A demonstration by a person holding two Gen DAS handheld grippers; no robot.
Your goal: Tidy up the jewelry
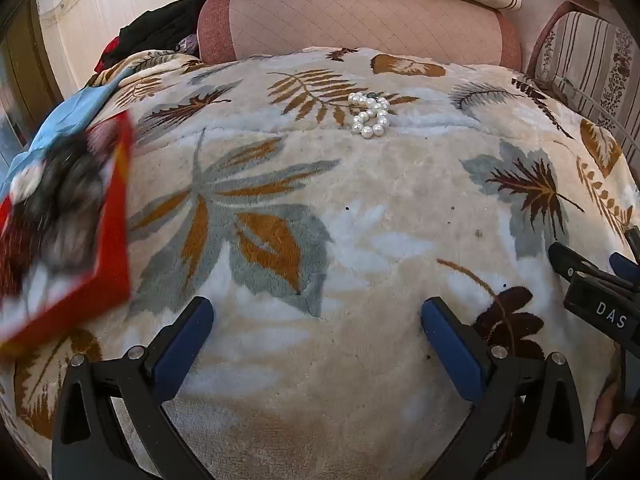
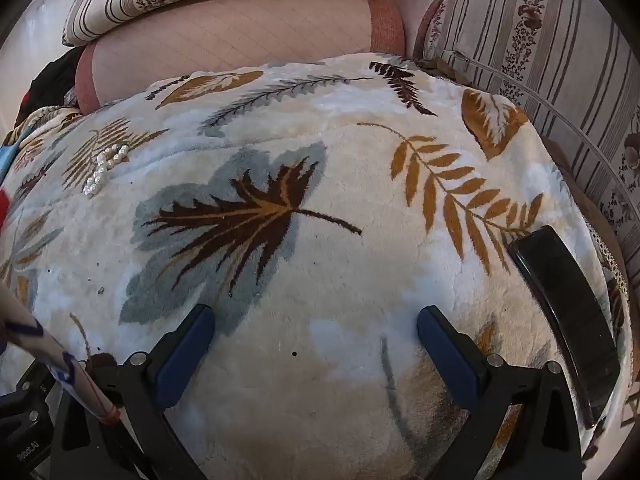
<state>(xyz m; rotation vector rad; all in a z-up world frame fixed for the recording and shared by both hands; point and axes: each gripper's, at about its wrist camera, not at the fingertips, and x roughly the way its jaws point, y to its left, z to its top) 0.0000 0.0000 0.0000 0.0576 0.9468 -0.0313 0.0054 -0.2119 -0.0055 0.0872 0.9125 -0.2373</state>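
A string of white pearls [image 1: 370,114] lies coiled on the leaf-patterned plush blanket [image 1: 360,220], well ahead of my left gripper [image 1: 316,312]. That gripper stands open above the blanket with nothing between its blue pads. At the left edge is a red box [image 1: 108,272], blurred, its dark and white contents unclear. In the right wrist view the pearls [image 2: 106,168] lie far to the upper left. My right gripper [image 2: 316,320] is open over bare blanket [image 2: 340,272], also empty. It shows at the right edge of the left wrist view [image 1: 592,280].
A black phone [image 2: 568,320] lies on the blanket right of my right gripper. Striped and pink cushions [image 1: 352,24] line the back. Blue cloth [image 1: 64,116] and dark clothes [image 1: 160,28] sit at the far left. A pale tube with blue marks [image 2: 52,352] crosses the lower left.
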